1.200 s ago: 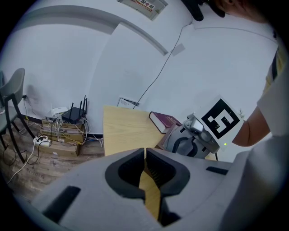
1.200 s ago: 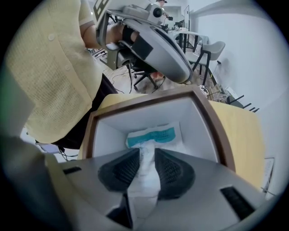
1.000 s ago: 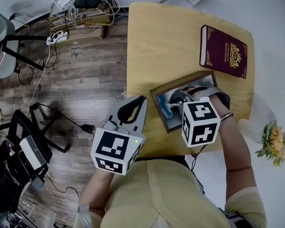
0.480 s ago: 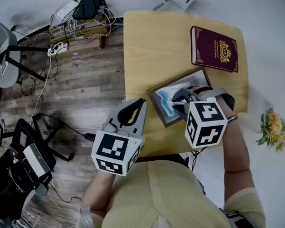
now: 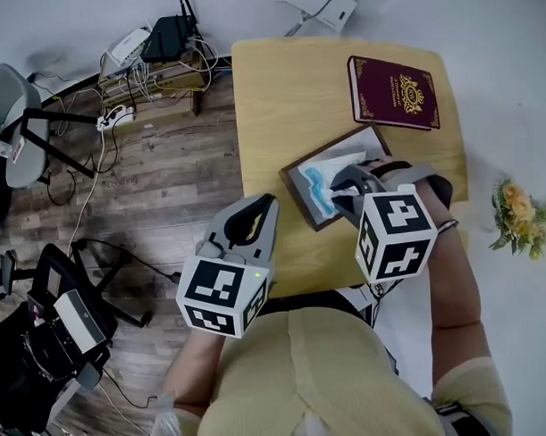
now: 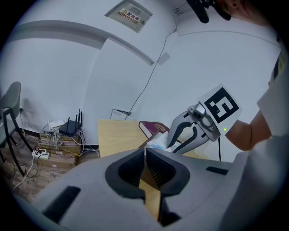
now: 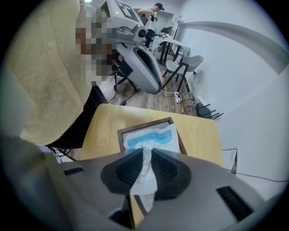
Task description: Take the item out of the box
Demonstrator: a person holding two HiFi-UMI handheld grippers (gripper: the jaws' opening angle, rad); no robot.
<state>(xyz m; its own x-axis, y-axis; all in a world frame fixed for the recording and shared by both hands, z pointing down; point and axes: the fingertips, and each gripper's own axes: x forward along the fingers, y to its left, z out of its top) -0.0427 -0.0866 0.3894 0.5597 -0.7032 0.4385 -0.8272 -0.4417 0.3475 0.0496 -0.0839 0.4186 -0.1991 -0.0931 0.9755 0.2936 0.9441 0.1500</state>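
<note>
A brown-rimmed shallow box [image 5: 295, 183] lies on the light wooden table [image 5: 277, 87]. In it is a white packet with a blue band [image 5: 323, 177]. My right gripper [image 5: 341, 187] reaches over the box from the near side and is shut on the packet's white end. In the right gripper view that white end [image 7: 145, 173] hangs pinched between the jaws of the right gripper [image 7: 145, 159], while the rest of the packet [image 7: 152, 136] rests in the box [image 7: 144, 125]. My left gripper [image 5: 271, 204] hovers off the table's left edge, shut and holding nothing; its own view confirms this for the left gripper [image 6: 145, 155].
A dark red book [image 5: 394, 92] lies at the table's far right. Yellow flowers [image 5: 519, 217] stand right of the table. On the wooden floor to the left are a grey chair [image 5: 19, 123], a router with cables [image 5: 159, 38] and black equipment [image 5: 45, 346].
The head view has swung so the table and book sit higher in frame. My right gripper stays clamped on the packet over the box. The left gripper has barely moved.
</note>
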